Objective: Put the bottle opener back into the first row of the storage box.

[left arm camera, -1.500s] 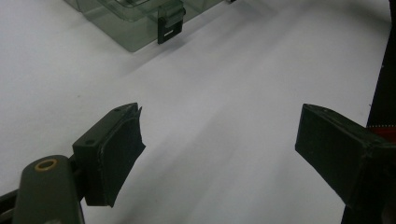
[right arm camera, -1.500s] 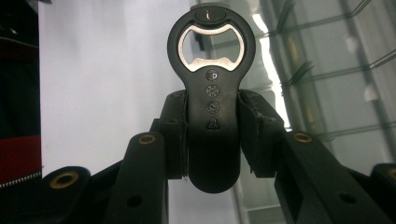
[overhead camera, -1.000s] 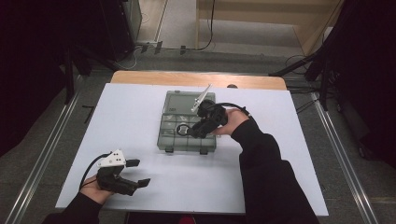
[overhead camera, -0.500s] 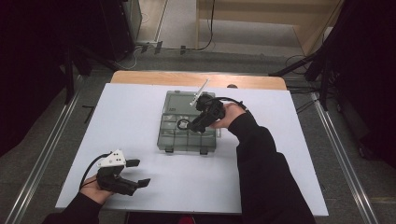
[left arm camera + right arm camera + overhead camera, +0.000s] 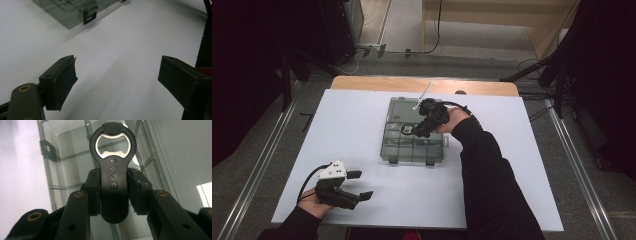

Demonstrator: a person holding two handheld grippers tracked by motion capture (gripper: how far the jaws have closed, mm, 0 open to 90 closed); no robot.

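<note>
Left gripper [image 5: 362, 184]: I am resting it near the white tabletop [image 5: 362, 125] edge, jaws spread wide, gripping nothing.
Right gripper [image 5: 412, 131]: I am clamping the black plastic bottle opener [image 5: 113, 173] by its handle.
Opener position: hovering over the clear compartmented plastic organiser box [image 5: 399, 145].

You work at a white rectangular tabletop [image 5: 357, 125] whose far edge shows a strip of pale wood [image 5: 377, 83]. Around you lies grey carpeted floor [image 5: 257, 165], crossed by silver metal rails [image 5: 259, 167] at either side. Beyond stands a light wooden cabinet [image 5: 492, 20], with black cables [image 5: 439, 25] trailing; the corners sit dark.
</note>
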